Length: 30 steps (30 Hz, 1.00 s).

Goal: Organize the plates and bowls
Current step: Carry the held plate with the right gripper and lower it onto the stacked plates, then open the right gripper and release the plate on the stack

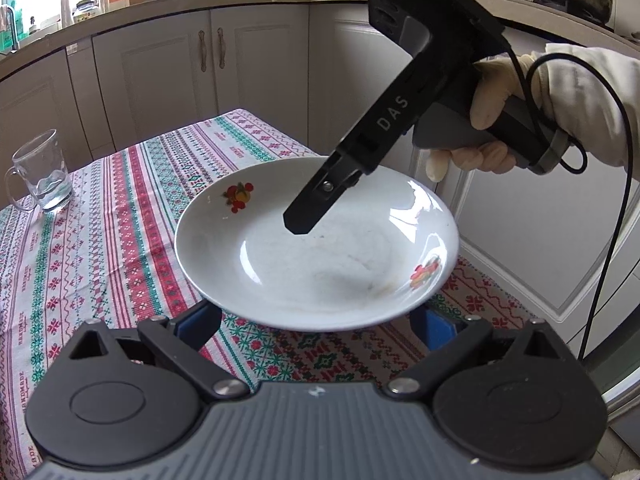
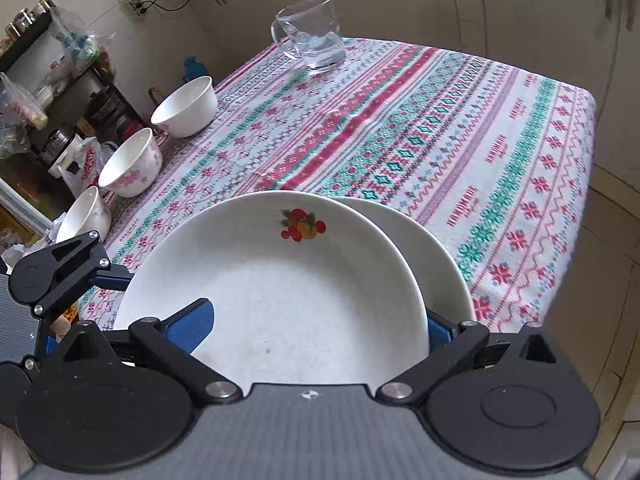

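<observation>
A white plate (image 1: 316, 240) with fruit decals lies on a second white plate (image 2: 444, 264) near the table's corner. My left gripper (image 1: 318, 320) is open. Its blue pads (image 1: 198, 322) reach under the top plate's near rim, and their tips are hidden. My right gripper (image 2: 314, 328) is open too, held by a gloved hand (image 1: 520, 120). One blue pad (image 2: 192, 324) lies over the plate's inside, while the other shows behind the rim. Three white bowls (image 2: 186, 106) (image 2: 130, 164) (image 2: 84, 216) stand in a row along the table's left edge.
A glass mug (image 2: 310, 36) (image 1: 40, 172) stands at the far end of the patterned tablecloth (image 2: 400, 128). Kitchen cabinets (image 1: 208, 72) run behind the table. A cluttered shelf (image 2: 48, 80) with bags stands beyond the bowls. The table edge drops off just right of the plates.
</observation>
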Motion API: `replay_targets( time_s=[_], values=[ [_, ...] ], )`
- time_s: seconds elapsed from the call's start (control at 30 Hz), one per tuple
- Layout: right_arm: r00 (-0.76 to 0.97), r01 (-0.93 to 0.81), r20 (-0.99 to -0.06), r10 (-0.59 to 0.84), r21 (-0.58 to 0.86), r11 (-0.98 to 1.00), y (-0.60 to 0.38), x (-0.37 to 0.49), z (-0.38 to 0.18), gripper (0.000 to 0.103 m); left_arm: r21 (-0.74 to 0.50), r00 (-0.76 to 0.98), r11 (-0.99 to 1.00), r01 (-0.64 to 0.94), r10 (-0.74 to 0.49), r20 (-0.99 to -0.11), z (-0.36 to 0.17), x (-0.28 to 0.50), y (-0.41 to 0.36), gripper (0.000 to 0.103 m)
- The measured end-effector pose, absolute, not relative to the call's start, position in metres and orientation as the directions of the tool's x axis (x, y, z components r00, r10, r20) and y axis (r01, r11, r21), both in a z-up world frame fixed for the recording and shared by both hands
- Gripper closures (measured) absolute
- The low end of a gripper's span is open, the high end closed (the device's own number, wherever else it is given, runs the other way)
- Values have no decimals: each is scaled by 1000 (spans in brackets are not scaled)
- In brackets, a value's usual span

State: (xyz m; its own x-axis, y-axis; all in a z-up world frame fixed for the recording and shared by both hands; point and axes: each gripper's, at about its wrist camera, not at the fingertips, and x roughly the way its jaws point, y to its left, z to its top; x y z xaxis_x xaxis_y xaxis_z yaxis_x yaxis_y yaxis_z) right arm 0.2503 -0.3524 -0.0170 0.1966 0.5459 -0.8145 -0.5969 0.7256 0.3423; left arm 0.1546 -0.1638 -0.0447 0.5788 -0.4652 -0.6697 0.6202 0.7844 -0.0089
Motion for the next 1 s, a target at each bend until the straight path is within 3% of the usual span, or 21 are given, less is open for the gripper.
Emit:
replay_targets(
  time_s=[1.0],
  values=[
    [262, -554, -853, 451, 250, 794, -369, 222, 6, 0, -17, 583, 800, 600, -452, -675, -52, 163, -158, 4]
  ],
)
